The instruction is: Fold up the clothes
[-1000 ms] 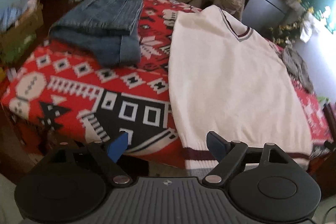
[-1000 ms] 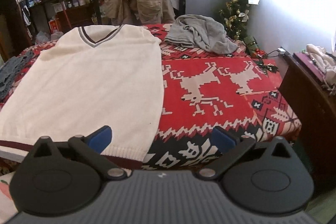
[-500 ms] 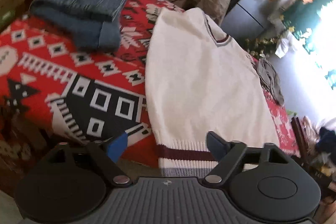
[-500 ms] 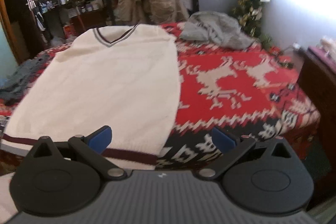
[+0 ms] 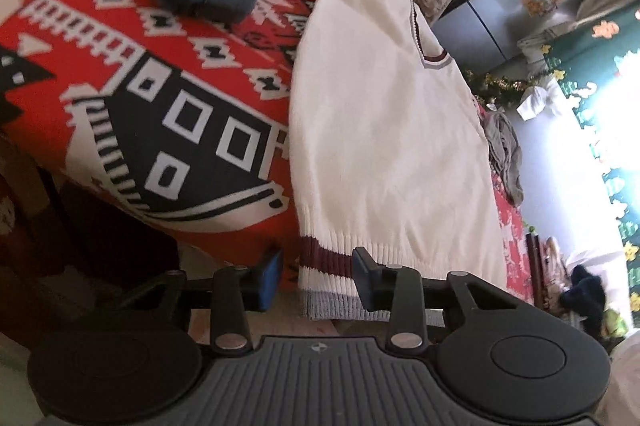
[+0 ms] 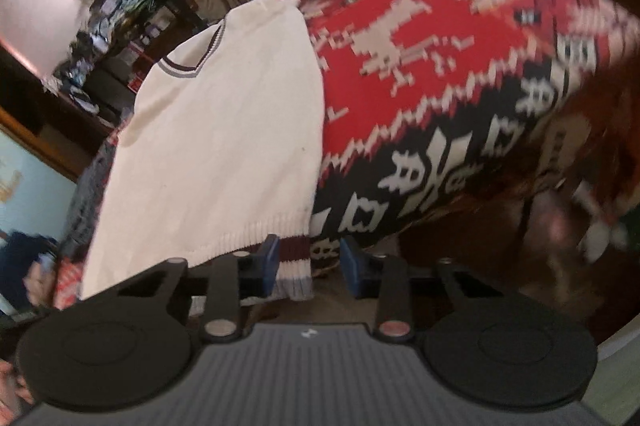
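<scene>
Closing left tongs (image 5: 316, 276) and right tongs (image 6: 308, 262), unclenched, around cream knit vest's (image 5: 384, 146) striped hem corners.

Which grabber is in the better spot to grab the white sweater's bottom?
Both: the left gripper straddles the white sweater hem's left corner, the right gripper its right corner. Both jaws are closing, not yet pinching.
</scene>
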{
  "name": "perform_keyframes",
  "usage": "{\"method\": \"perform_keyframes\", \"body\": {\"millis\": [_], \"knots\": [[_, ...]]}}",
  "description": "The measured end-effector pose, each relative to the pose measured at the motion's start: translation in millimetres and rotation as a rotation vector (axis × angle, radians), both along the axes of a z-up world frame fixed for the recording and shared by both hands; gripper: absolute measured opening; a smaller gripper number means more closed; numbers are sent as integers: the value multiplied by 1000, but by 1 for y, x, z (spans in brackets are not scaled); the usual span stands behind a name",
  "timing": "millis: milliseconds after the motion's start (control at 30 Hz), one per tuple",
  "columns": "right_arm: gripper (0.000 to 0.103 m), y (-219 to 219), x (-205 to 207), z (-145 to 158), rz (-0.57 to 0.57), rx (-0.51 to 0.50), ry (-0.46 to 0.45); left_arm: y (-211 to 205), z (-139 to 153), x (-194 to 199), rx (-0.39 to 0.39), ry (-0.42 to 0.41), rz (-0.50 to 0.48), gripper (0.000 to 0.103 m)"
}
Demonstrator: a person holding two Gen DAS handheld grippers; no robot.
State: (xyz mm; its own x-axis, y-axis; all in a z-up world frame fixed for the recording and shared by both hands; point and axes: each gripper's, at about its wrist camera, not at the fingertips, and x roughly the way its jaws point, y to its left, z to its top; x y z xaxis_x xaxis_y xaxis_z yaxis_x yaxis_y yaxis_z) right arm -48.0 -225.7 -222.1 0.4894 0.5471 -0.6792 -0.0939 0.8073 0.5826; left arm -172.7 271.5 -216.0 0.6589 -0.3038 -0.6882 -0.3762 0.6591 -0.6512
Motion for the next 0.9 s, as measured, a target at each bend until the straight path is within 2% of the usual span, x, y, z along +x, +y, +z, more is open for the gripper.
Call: {"method": "perform_keyframes", "body": {"millis": [167,300,433,500,600,733,800,867,900], "knots": [[35,-5,13,-27,-3,178,79,7,-9,1,-100,-18,16,36],[35,-9,18,-34,1,326,103,14,-7,-3,-204,-83,26,34],[35,-13,24,-35,-23,427,102,15,-7,2,-207,-76,23,34],[35,-11,29,-35,-41,393,97,14,-9,6,-204,-62,13,31],[28,-7,36,-33,-62,343,86,11,-8,9,-199,-57,-3,28],[24,-2,37,-33,-80,357,96,8,-9,10,-179,-32,-2,7],[23,3,36,-33,-84,329,93,8,-10,10,-164,-17,8,7],[7,7,33,-29,-109,254,62,7,-5,8,-122,-16,21,6],[6,9,30,-24,-115,209,41,6,0,7,-91,-19,27,6]]}}
